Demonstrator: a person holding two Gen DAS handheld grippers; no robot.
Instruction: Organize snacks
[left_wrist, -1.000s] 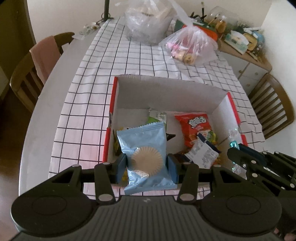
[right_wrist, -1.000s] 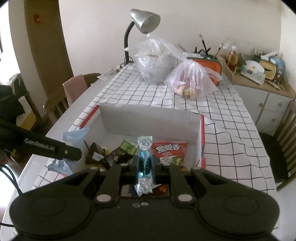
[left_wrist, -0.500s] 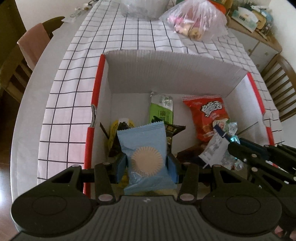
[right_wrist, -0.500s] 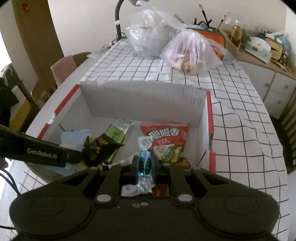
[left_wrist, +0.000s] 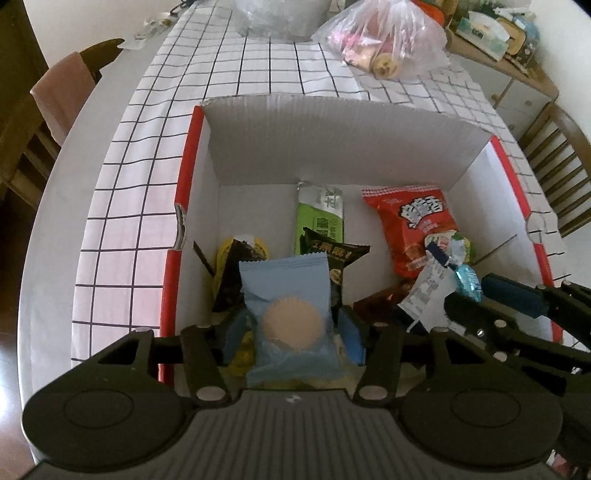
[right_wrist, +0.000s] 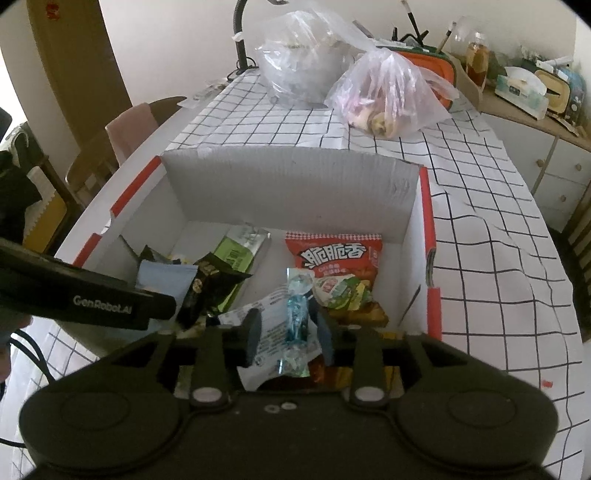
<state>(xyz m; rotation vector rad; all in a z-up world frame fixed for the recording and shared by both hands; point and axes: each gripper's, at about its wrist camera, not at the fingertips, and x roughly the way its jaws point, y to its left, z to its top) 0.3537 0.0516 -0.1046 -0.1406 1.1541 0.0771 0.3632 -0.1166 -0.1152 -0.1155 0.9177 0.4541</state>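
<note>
A white cardboard box with red edges (left_wrist: 388, 147) (right_wrist: 295, 184) stands on the checked tablecloth and holds several snacks: a red chip bag (left_wrist: 417, 229) (right_wrist: 338, 258), a green packet (left_wrist: 319, 218) (right_wrist: 240, 251) and black packets (left_wrist: 334, 254). My left gripper (left_wrist: 291, 332) is over the box's near left part, jaws wide beside a light blue cake packet (left_wrist: 291, 317); the packet looks loose between them. My right gripper (right_wrist: 290, 332) has its jaws spread, and a teal wrapped candy (right_wrist: 297, 314) stands free between them over a white packet (right_wrist: 273, 325).
Two clear plastic bags (right_wrist: 388, 92) (right_wrist: 306, 66) sit on the table behind the box. A sideboard with clutter (right_wrist: 524, 92) is at the far right. Wooden chairs stand at the left (left_wrist: 66, 92) and right (left_wrist: 554, 158).
Both grippers moved forward and down into the box. The right jaws opened and let go of the teal candy. The left jaws widened around the blue packet.
</note>
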